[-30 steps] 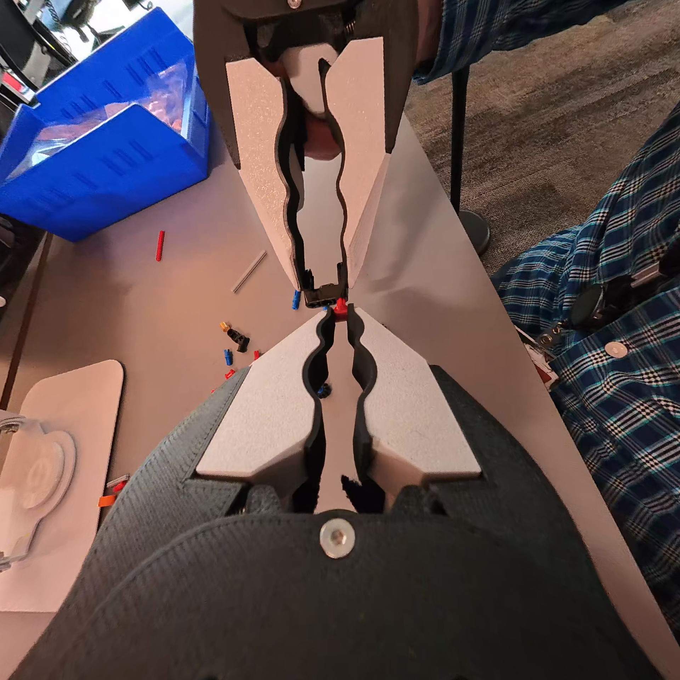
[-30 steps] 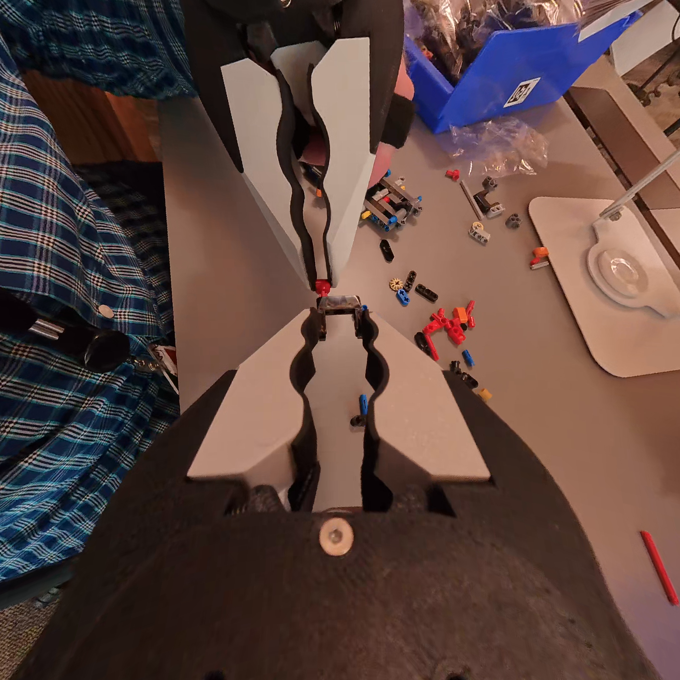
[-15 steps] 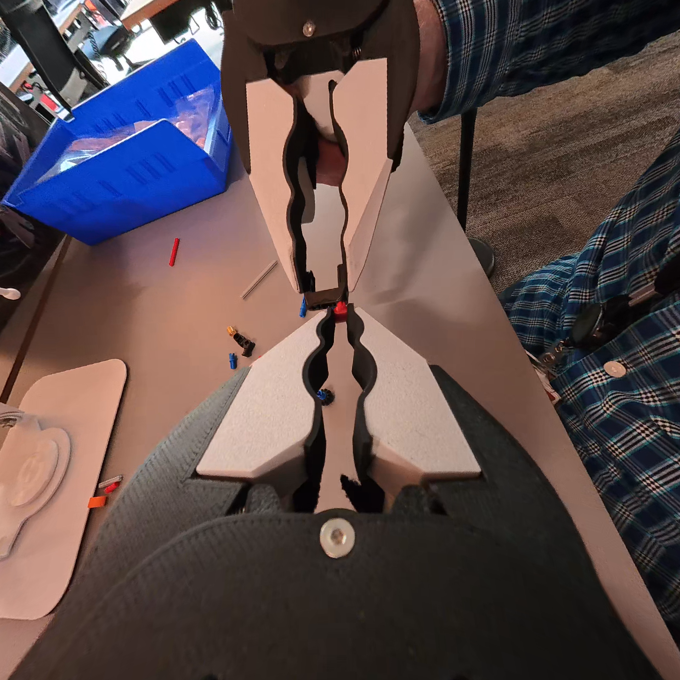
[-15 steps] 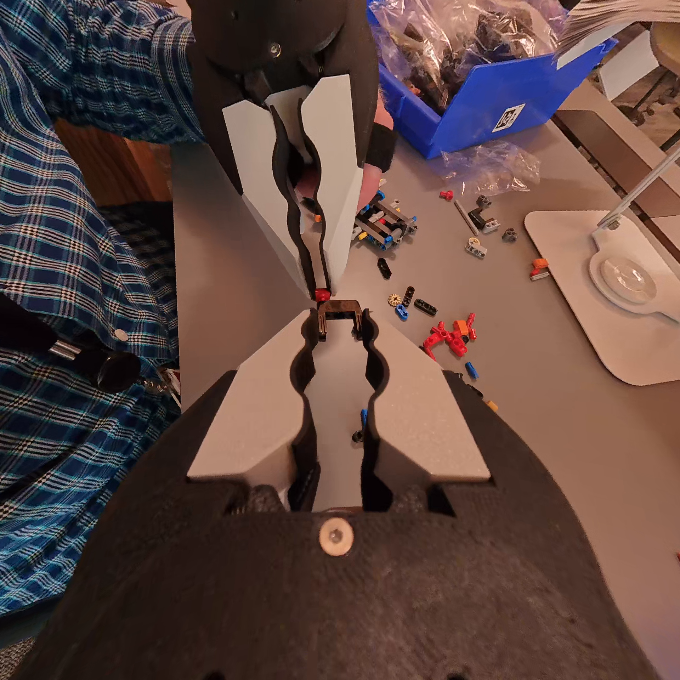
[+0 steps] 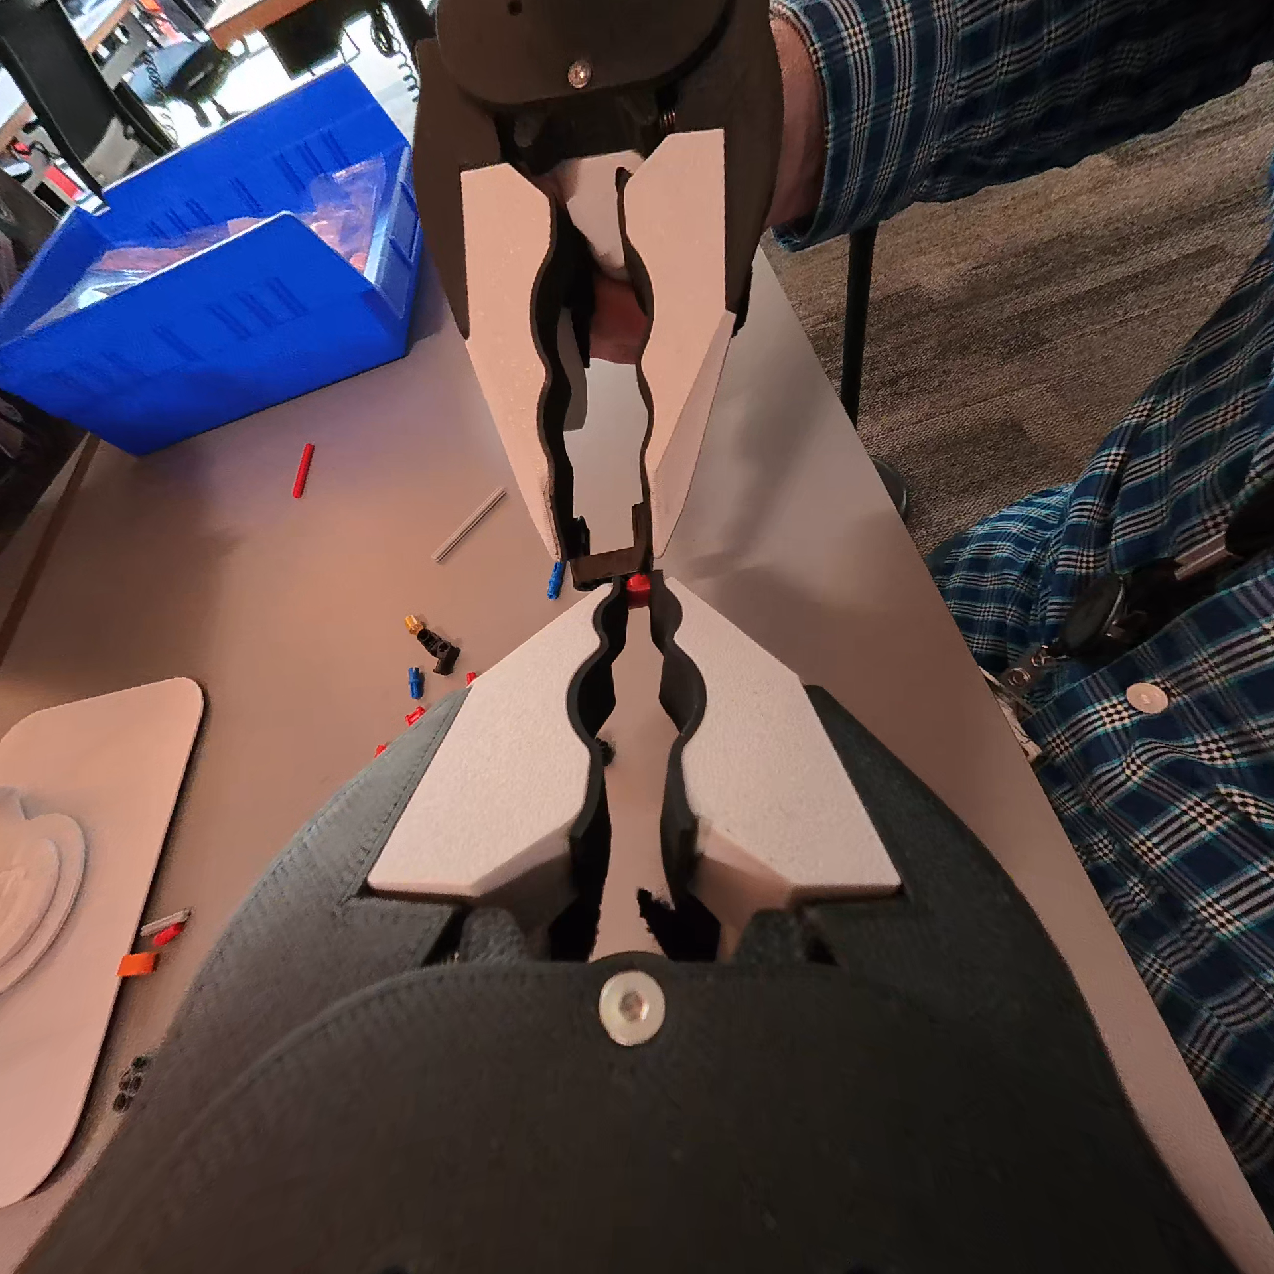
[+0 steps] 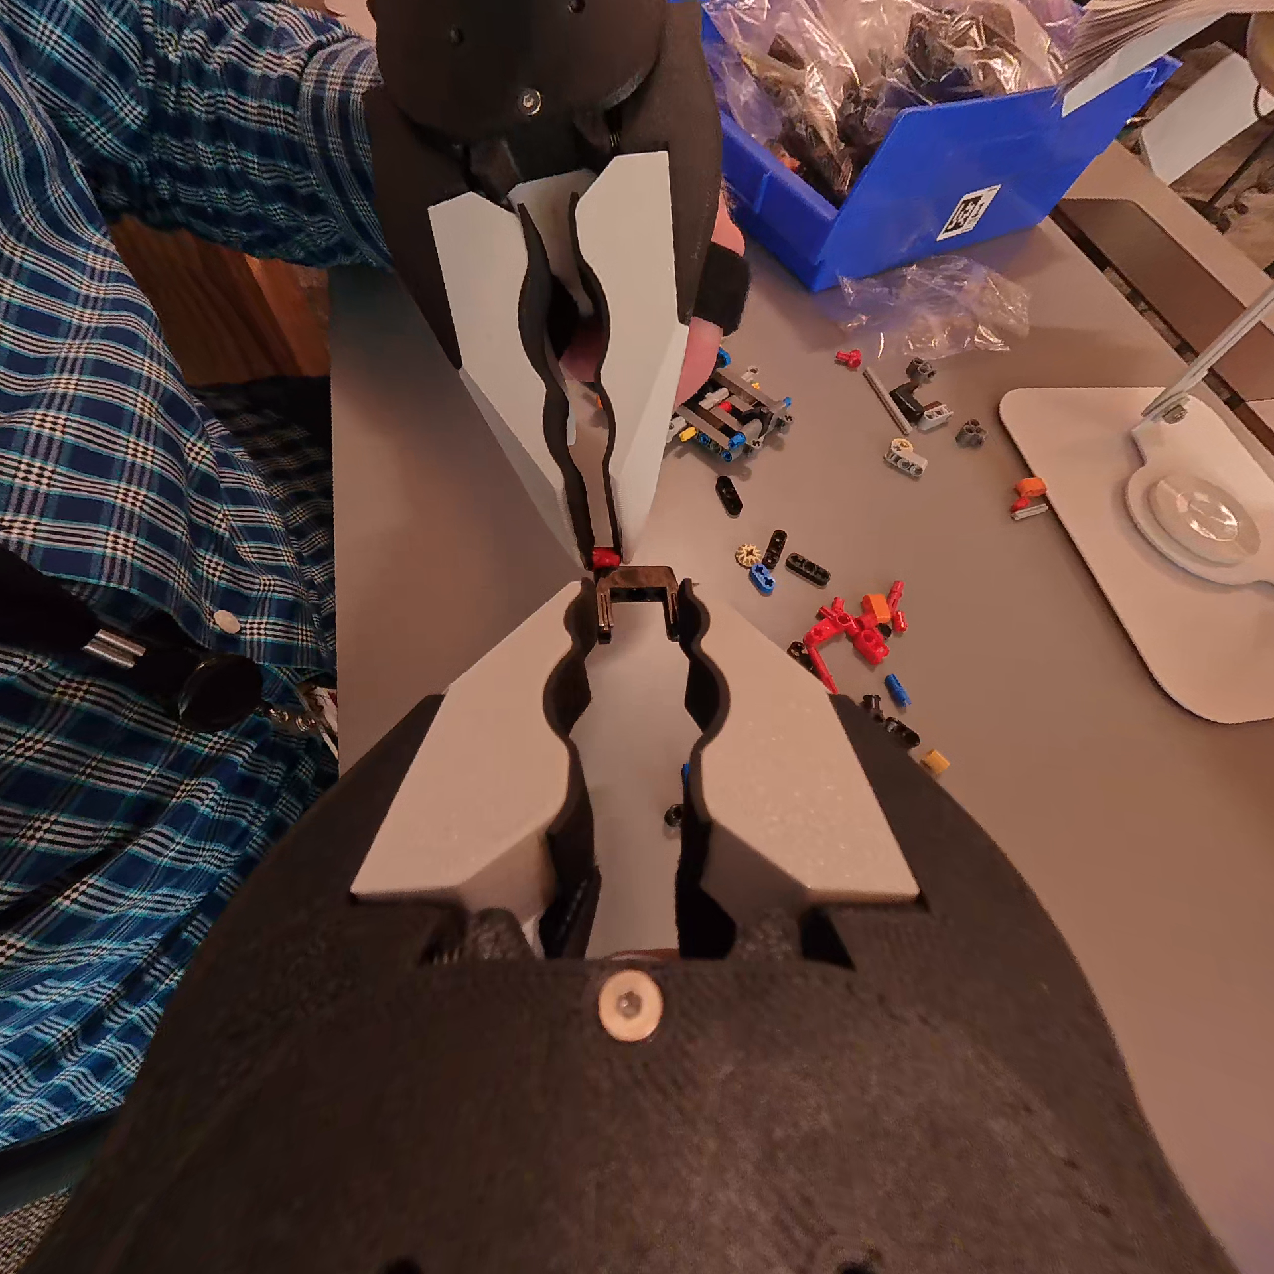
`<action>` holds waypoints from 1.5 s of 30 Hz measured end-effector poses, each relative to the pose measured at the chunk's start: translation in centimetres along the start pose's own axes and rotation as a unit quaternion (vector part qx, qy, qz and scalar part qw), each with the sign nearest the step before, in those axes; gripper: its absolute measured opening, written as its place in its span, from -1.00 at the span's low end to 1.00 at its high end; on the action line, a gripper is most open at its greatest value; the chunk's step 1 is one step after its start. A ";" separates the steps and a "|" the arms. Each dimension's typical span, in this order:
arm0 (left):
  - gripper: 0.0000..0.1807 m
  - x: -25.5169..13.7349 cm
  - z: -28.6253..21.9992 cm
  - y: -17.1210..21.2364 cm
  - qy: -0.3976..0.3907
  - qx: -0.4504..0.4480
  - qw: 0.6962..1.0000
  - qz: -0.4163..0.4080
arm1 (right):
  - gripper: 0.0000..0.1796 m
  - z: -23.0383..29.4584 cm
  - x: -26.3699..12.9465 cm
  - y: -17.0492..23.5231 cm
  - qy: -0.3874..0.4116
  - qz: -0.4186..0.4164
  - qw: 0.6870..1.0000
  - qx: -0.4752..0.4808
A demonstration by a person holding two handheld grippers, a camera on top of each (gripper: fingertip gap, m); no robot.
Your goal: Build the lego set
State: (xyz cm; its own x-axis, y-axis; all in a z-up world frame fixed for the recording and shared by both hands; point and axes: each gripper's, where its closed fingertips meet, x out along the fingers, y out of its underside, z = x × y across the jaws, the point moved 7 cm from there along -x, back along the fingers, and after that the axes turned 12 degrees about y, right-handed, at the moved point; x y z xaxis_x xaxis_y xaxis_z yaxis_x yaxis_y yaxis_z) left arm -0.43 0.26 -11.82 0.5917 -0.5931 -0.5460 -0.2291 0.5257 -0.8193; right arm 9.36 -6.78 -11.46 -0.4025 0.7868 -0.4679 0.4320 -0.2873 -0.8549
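My left gripper (image 5: 635, 601) is shut on a small red pin (image 5: 638, 590), held above the grey table (image 5: 289, 607). My right gripper (image 5: 610, 544) reaches in from the top, tip to tip with the left. It is shut on a black U-shaped bracket (image 5: 608, 564), and the red pin touches the bracket's right end. In the right wrist view my right gripper (image 6: 638, 613) holds the bracket (image 6: 638, 584) by its two arms. There the left gripper (image 6: 605, 544) comes down from above with the red pin (image 6: 605, 556) at the bracket's left corner.
A blue bin (image 6: 965, 172) of bagged parts and a loose plastic bag (image 6: 931, 310) stand at the back. A part-built frame (image 6: 731, 420), red pieces (image 6: 858, 624) and small pins lie scattered. A white pad (image 6: 1103, 620) holds a magnifier. A person in a plaid shirt (image 5: 1137, 758) is at the table edge.
Both grippers have lifted and tilted together, so more of the bin and room shows. The red pin stays pressed against the bracket's end. Both grips are unchanged.
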 end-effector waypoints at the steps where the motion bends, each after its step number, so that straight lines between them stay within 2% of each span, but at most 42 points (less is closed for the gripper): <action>1: -0.95 0.0 0.0 0.0 0.000 0.000 1.000 0.001 | -0.77 0.0 0.0 0.0 0.000 0.001 1.000 0.000; 14: -0.95 -0.2 -0.1 0.1 0.001 -0.009 1.000 -0.005 | -0.77 0.3 0.4 0.0 -0.001 -0.005 1.000 -0.002; 18: -0.93 -1.8 0.5 -0.3 -0.038 -0.049 0.998 -0.029 | -0.77 -0.4 0.3 -1.2 0.040 -0.032 0.999 -0.005; 20: -0.81 -2.5 0.7 -0.1 -0.063 -0.080 0.995 -0.025 | -0.77 -0.9 0.0 -1.6 0.077 -0.047 0.996 -0.008; 23: -0.77 -3.4 0.7 -0.1 -0.059 -0.146 0.984 -0.084 | -0.77 -1.0 -0.3 -2.2 0.110 -0.076 0.991 -0.011; 27: -0.73 -3.3 1.0 0.1 -0.038 -0.232 0.958 -0.163 | -0.77 0.0 -0.2 -3.0 0.165 -0.089 0.980 -0.066; 35: -0.89 -2.9 0.5 -0.4 0.024 -0.310 0.904 -0.294 | -0.77 2.0 -0.6 -4.0 0.253 -0.085 0.943 -0.197; 41: -0.94 -2.3 0.0 -0.1 0.029 -0.329 0.881 -0.339 | -0.75 3.0 -0.6 -3.8 0.297 -0.083 0.917 -0.251; 45: -0.94 -2.2 0.0 0.1 0.021 -0.318 0.893 -0.319 | -0.67 3.1 -0.5 -3.5 0.263 -0.084 0.935 -0.223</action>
State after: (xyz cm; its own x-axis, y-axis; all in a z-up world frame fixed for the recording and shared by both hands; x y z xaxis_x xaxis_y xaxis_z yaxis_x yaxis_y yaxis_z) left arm -1.81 1.59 -10.66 0.7322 -0.6773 0.0717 -0.2557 -0.3709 -0.8928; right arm 5.50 -7.86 -8.95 -0.0924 0.9939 -0.0605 0.7391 0.0278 -0.6731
